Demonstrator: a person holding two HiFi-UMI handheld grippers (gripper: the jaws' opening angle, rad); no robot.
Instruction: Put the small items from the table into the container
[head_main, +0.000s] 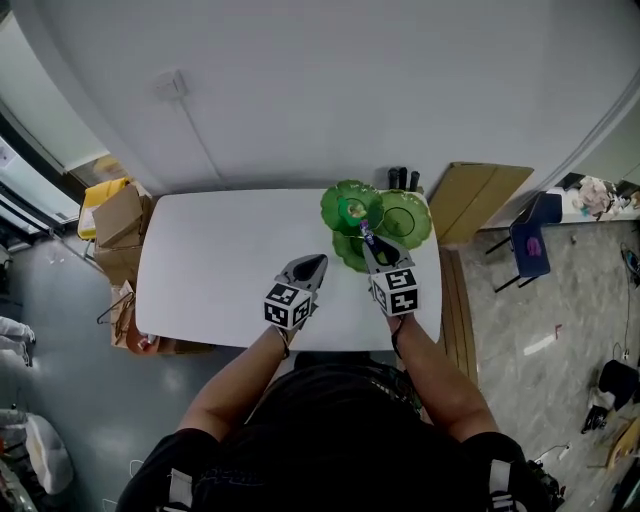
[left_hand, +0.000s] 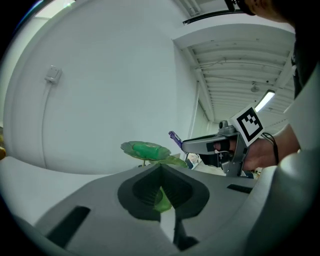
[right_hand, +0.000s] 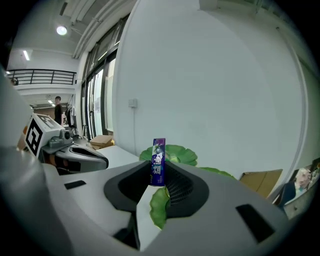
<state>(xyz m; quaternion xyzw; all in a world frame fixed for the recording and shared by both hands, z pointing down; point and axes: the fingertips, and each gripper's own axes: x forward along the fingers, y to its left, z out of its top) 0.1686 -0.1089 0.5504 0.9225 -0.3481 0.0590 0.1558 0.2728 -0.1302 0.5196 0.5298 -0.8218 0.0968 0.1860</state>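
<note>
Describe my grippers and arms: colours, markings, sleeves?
The left gripper and right gripper are grey shells tapering to pointed jaws, with dark ribbed pads inside. The left cube and right cube are white with black square markers. The left arm and right arm are bare below a dark short-sleeved top. A thin black cord crosses the right wrist.

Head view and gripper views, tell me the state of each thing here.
Right gripper: shut on the purple pack.
Purple pack: upright in the jaws, off the table.
Left gripper: shut, nothing between its jaws.
Green leaf dish: standing at the table's far right corner.
</note>
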